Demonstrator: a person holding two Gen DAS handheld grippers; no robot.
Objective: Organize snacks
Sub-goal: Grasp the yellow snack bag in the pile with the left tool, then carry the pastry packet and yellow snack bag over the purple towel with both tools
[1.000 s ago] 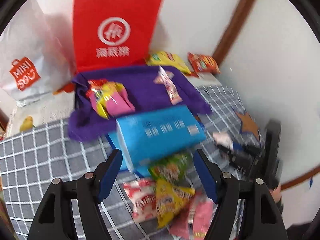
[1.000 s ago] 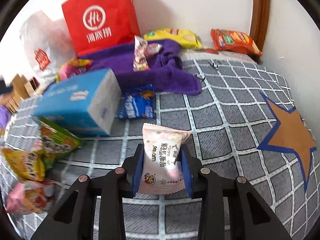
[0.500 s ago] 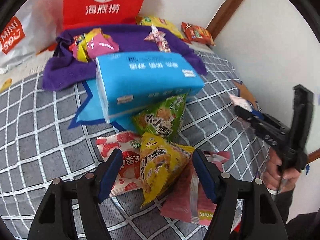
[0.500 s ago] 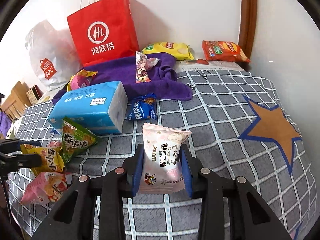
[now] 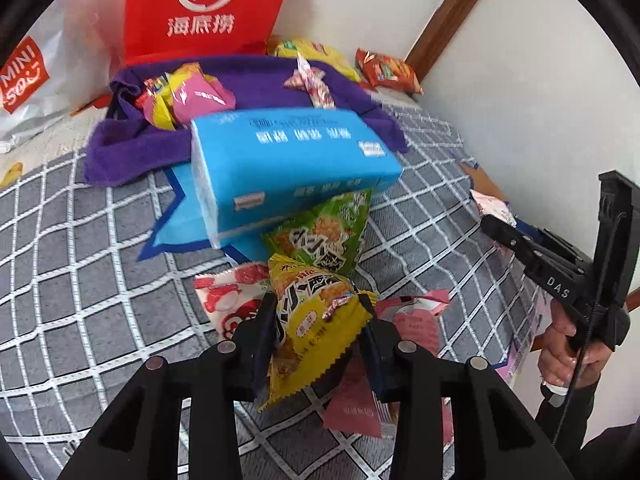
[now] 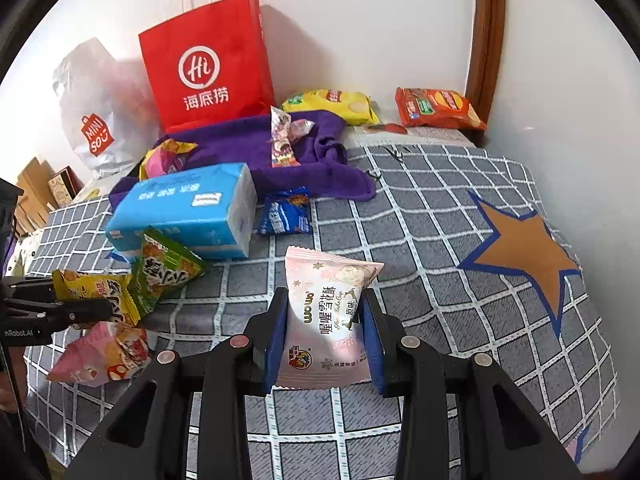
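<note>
My left gripper (image 5: 318, 320) is shut on a yellow snack packet (image 5: 316, 320), which lies among a green packet (image 5: 324, 236), a red-and-white packet (image 5: 228, 300) and a pink packet (image 5: 404, 328) in front of a blue tissue pack (image 5: 288, 164). My right gripper (image 6: 324, 328) is shut on a pale pink snack packet (image 6: 326, 316), held above the grey checked cloth (image 6: 440, 240). The left gripper with the yellow packet (image 6: 96, 292) also shows at the left of the right wrist view.
A purple towel (image 6: 256, 148) at the back holds several snacks. Behind it stand a red paper bag (image 6: 208, 72) and a white Miniso bag (image 6: 96, 112). Yellow (image 6: 332, 104) and orange (image 6: 436, 108) chip bags lie by the wall. A blue packet (image 6: 286, 214) lies beside the tissue pack.
My left gripper moved down and forward over the snack pile and closed on the yellow packet. My right gripper kept hold of the pale pink packet and pulled back slightly.
</note>
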